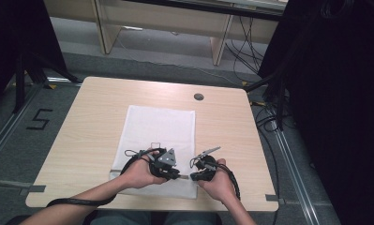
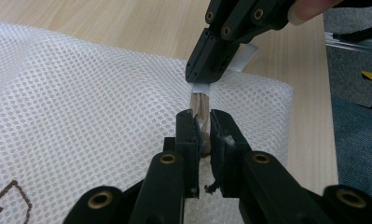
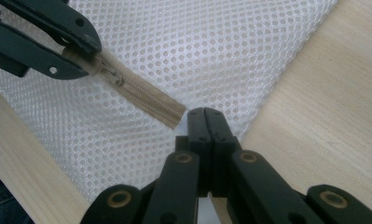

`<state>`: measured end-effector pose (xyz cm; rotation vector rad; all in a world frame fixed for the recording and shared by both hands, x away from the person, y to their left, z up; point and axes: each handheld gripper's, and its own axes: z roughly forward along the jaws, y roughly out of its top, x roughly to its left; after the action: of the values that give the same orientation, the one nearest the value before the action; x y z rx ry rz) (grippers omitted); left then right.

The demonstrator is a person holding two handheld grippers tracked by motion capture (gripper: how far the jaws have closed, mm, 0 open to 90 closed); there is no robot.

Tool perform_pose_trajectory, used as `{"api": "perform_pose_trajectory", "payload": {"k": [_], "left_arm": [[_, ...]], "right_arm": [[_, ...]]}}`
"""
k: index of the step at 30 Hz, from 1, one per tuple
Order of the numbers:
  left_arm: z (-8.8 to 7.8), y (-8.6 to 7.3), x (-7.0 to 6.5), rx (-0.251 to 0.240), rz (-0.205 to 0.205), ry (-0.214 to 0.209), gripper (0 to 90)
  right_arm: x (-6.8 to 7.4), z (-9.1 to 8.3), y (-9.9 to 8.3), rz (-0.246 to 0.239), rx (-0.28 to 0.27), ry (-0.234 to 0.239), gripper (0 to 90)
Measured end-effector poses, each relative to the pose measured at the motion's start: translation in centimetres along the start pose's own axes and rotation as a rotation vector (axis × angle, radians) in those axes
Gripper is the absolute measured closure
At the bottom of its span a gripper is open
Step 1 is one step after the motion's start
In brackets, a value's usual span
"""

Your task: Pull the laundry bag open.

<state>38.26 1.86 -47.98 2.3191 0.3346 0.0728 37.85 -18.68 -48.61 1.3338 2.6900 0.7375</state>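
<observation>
Left claw [image 2: 201,127]: nearly closed, pinching the zipper pull [image 2: 203,140] between its pads.
Mesh bag [image 1: 159,136]: flat on counter [image 1: 81,122], beneath both claws.
Right claw [image 3: 205,115]: clamped fully on the white tab [image 2: 243,59] at zipper tape [image 3: 148,100] end.
Advice: keep tape taut, draw pull straight along the teeth.

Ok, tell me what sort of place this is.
Probably a lab or recording room: a wooden table standing alone, loose cables across the grey floor, a taped number five on the floor.

Light wood table [image 1: 91,117], grey carpet floor [image 1: 63,58] w/ taped "5" [image 1: 38,119], wood shelving [image 1: 175,18] behind, black curtains [image 1: 344,93]
</observation>
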Motion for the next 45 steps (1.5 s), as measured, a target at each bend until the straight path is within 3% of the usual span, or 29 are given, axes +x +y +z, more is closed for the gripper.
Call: {"api": "perform_pose_trajectory", "payload": {"k": [2, 4, 16, 17, 24, 25, 45], "left_arm": [[-0.06, 0.02, 0.08, 0.0, 0.015, 0.003, 82.0], [-0.12, -0.02, -0.03, -0.005, -0.005, 0.004, 82.0], [-0.3, -0.07, 0.06, -0.002, 0.014, 0.005, 82.0], [-0.33, -0.12, -0.01, -0.002, -0.003, 0.003, 82.0], [-0.52, -0.19, 0.09, -0.004, 0.015, 0.005, 82.0], [-0.52, -0.22, -0.01, -0.002, 0.0, 0.006, 82.0], [-0.83, -0.36, -0.03, -0.005, 0.003, 0.009, 82.0]], "right_arm": [[-0.02, 0.0, 0.0, 0.002, 0.0, 0.001, 90.0], [-0.02, -0.01, 0.01, 0.002, 0.001, 0.002, 90.0], [0.01, 0.0, 0.02, 0.001, 0.002, 0.0, 90.0], [0.01, 0.0, 0.02, 0.001, 0.002, 0.0, 90.0], [-0.02, 0.0, 0.01, 0.002, 0.001, 0.001, 90.0], [-0.01, 0.0, 0.01, 0.003, 0.001, 0.001, 90.0], [-0.02, 0.0, -0.01, 0.006, -0.001, 0.001, 90.0]]}}
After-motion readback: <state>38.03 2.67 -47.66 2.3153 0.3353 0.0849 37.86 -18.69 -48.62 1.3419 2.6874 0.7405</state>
